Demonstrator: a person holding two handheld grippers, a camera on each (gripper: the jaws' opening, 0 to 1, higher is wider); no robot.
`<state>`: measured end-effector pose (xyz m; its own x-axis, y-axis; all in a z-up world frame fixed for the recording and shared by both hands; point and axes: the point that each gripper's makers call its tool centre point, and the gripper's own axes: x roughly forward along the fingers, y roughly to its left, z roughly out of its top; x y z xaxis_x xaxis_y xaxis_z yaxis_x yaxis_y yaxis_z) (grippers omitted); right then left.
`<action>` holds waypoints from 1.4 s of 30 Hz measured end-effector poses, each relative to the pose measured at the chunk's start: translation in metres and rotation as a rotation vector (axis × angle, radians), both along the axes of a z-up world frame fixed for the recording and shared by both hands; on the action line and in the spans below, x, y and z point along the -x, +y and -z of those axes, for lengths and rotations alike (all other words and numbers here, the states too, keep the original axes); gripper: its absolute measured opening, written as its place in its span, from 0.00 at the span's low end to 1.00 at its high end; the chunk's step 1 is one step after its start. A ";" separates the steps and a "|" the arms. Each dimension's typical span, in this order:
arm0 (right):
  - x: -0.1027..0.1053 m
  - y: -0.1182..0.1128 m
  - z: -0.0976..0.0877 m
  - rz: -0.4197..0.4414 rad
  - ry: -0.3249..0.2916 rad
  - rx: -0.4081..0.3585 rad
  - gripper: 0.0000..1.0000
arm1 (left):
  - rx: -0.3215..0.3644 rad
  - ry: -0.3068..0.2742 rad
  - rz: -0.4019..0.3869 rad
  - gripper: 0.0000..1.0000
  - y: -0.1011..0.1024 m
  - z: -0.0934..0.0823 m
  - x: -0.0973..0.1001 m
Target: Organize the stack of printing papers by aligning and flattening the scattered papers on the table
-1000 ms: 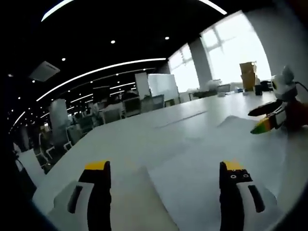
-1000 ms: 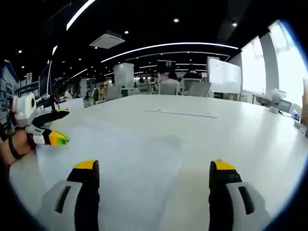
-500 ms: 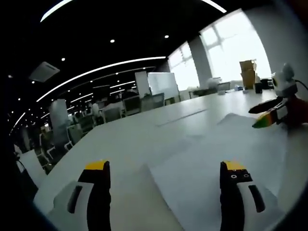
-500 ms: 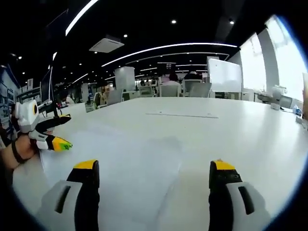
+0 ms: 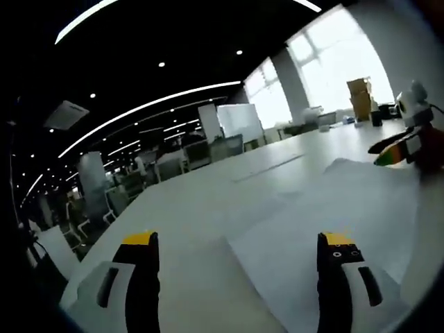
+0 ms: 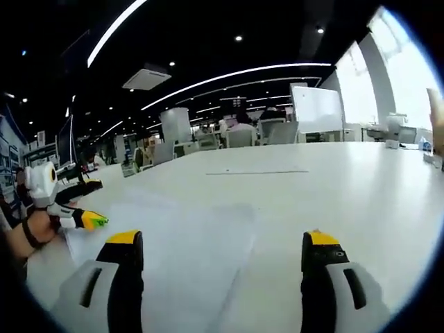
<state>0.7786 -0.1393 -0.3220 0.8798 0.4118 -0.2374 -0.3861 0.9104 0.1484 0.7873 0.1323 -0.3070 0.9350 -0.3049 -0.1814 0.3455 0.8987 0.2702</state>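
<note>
Lying flat on the white worktop point(image 6: 333, 180), the printing papers point(image 5: 333, 222) spread ahead of and under the left tongs point(image 5: 236, 244), their near edge running between the two jaws. In the right gripper view the sheets point(image 6: 187, 236) sit ahead of the right tongs point(image 6: 220, 243), towards the left tongs at the sheets' far left edge. Both tongs stand wide open, gripping nothing. Office chairs point(image 6: 239, 137) and a whiteboard point(image 6: 318, 109) stand well beyond.
</note>
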 end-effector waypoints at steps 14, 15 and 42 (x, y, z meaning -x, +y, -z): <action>0.011 -0.006 -0.007 0.023 -0.029 -0.028 0.90 | 0.016 0.001 -0.040 0.97 0.017 -0.003 0.005; 0.011 -0.007 -0.007 0.024 -0.029 -0.029 0.90 | 0.014 0.005 -0.047 0.97 0.019 -0.002 0.005; 0.029 -0.002 -0.002 -0.008 0.002 -0.019 0.89 | 0.138 0.067 -0.078 0.97 0.045 0.002 0.020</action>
